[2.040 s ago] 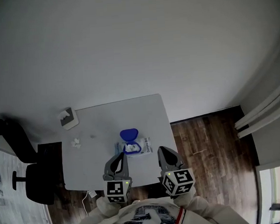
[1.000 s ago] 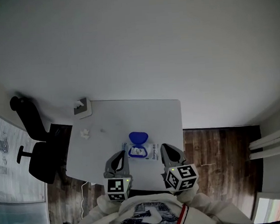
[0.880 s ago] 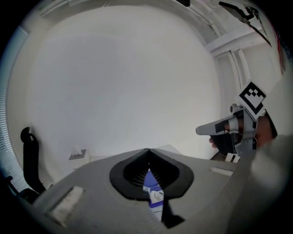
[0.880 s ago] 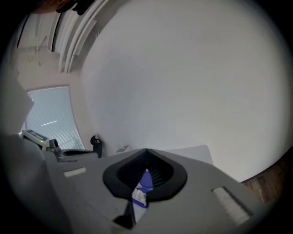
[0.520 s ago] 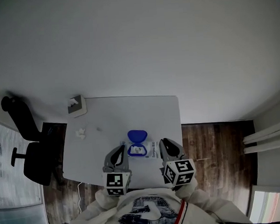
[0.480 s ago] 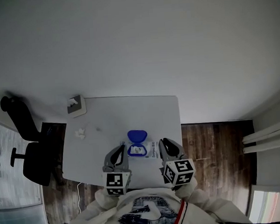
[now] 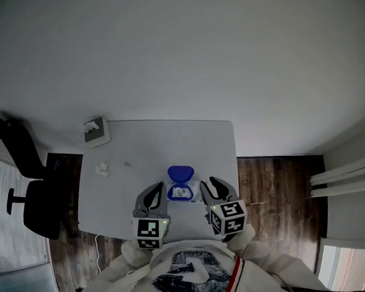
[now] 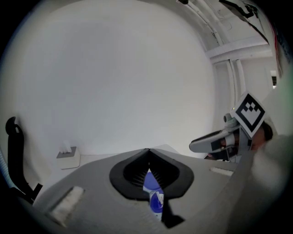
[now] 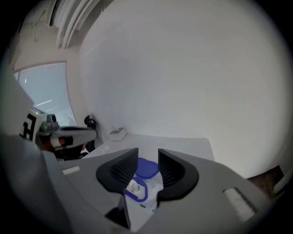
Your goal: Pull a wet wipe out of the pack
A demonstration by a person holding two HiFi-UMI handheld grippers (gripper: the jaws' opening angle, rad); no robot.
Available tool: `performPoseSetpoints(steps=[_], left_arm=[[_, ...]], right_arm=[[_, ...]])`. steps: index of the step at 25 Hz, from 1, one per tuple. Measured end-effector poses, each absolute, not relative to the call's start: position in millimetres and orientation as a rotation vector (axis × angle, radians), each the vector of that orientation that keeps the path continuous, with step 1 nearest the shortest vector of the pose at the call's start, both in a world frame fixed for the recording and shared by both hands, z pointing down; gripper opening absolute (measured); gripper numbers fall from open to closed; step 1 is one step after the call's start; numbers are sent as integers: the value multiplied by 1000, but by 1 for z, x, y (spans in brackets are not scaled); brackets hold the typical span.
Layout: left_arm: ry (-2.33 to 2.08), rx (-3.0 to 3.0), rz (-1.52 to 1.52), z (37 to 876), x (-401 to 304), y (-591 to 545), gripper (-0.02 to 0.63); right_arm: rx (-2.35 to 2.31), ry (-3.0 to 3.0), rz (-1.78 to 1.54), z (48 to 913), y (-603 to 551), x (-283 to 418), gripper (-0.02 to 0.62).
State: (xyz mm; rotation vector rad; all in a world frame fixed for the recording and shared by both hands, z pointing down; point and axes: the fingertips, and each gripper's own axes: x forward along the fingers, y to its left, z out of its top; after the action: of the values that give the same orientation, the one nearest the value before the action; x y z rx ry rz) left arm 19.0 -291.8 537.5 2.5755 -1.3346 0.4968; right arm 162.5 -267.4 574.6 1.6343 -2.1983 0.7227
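Observation:
A white wet wipe pack point(image 7: 180, 192) lies near the front of the white table point(image 7: 139, 151), its blue lid point(image 7: 180, 172) flipped open away from me. In the right gripper view a white wipe point(image 9: 134, 186) shows in the blue ring of the opening. My left gripper point(image 7: 159, 188) is just left of the pack, shut, and its own view shows the tips point(image 8: 147, 151) meeting with the lid behind. My right gripper point(image 7: 209, 184) is just right of the pack. Its jaws point(image 9: 148, 156) have just been opening and stand apart with nothing between them.
A grey-and-white tissue box point(image 7: 96, 130) stands at the table's far left corner. A crumpled white wipe point(image 7: 101, 169) lies near the left edge. A black office chair point(image 7: 25, 183) stands left of the table. Dark wood floor point(image 7: 277, 186) lies to the right.
Both grippers have come forward and down, and now flank the pack. The right gripper's jaws have spread apart. The left stays shut.

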Motion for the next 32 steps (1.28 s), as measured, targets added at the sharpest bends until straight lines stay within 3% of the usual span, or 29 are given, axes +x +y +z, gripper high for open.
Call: performPoseSetpoints(steps=[17, 32], left_arm=[[-1343, 2553, 499, 539, 3, -292, 5], [-1415, 2464, 527, 547, -26, -273, 5]], right_arm=[[1297, -2127, 642, 660, -266, 121, 250], [996, -2078, 631, 717, -260, 82, 210]])
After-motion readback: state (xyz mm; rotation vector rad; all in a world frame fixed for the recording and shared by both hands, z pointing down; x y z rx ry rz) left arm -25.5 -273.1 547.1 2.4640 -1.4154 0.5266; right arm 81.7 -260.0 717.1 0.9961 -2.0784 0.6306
